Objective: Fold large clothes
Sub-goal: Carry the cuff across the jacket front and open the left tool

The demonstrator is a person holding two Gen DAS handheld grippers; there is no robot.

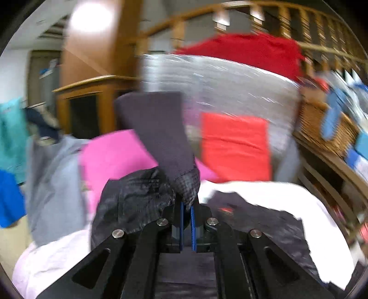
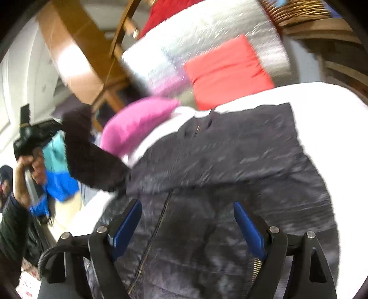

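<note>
A: What is the room like?

B: The white bed carries a pink pillow and a red-orange cushion against a silvery, shiny headboard. Wooden railings and a wicker basket stand around — all blurred.

A: And the jacket?

B: The dark quilted jacket lies spread on the bed, with its zipper down the middle. The left claw is clenched on the stitched cuff of its sleeve, lifted up. The right claw hangs released over the jacket body, its blue pads wide apart.
</note>
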